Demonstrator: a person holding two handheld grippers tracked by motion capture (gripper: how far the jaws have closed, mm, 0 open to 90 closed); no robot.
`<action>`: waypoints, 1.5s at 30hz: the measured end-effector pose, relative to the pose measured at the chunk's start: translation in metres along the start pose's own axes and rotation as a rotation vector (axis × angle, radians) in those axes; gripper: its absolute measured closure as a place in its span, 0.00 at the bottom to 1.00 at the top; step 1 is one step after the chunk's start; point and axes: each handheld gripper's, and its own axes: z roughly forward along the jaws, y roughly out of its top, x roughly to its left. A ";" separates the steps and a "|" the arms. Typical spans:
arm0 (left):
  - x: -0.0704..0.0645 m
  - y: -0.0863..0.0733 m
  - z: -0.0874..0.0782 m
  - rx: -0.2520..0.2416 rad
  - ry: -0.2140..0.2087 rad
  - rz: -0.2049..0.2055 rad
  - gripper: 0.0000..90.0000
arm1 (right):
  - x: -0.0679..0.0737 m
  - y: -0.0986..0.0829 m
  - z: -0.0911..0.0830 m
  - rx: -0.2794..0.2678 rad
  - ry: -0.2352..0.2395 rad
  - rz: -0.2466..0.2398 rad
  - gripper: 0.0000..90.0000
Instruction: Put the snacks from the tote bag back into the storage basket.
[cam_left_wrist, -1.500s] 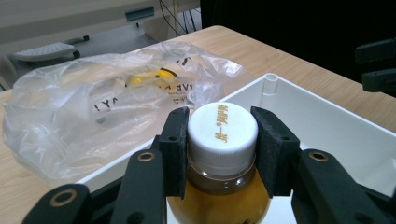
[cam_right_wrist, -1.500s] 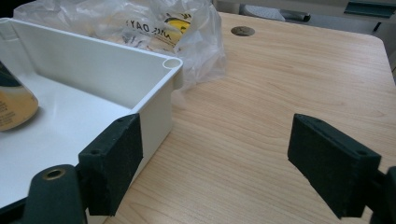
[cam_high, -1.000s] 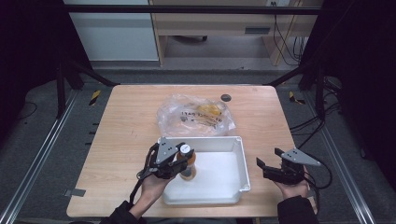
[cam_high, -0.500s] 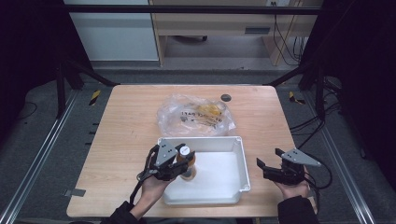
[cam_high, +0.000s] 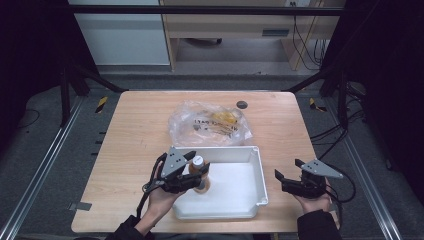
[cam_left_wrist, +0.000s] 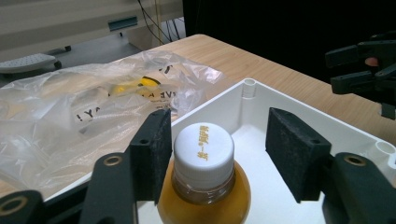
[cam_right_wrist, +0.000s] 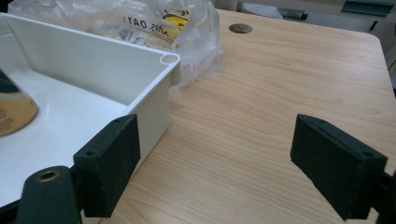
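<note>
A small bottle of orange-yellow liquid with a white cap stands at the left end of a white plastic tray. My left gripper is open around the bottle's neck. In the left gripper view one pad sits right beside the cap and the other stands clear of it. My right gripper is open over bare table just right of the tray, with nothing between its jaws. The tray's corner lies beside its left pad.
A crumpled clear plastic bag with yellow items inside lies just behind the tray. A dark round grommet is set in the tabletop near the far edge. The table's right edge is close to the right hand.
The left gripper and the bottle have shifted very slightly toward the near edge. The right gripper has stayed where it was.
</note>
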 end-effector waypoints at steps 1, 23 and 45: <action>0.001 0.001 -0.001 0.000 0.003 0.006 0.43 | 0.000 0.000 0.000 0.000 0.000 0.001 0.18; 0.045 -0.017 -0.041 0.005 0.112 0.003 0.32 | 0.000 -0.001 -0.001 -0.001 -0.009 0.004 0.17; 0.095 -0.074 -0.069 0.073 0.231 -0.048 0.32 | -0.001 -0.002 -0.001 0.008 -0.021 -0.008 0.15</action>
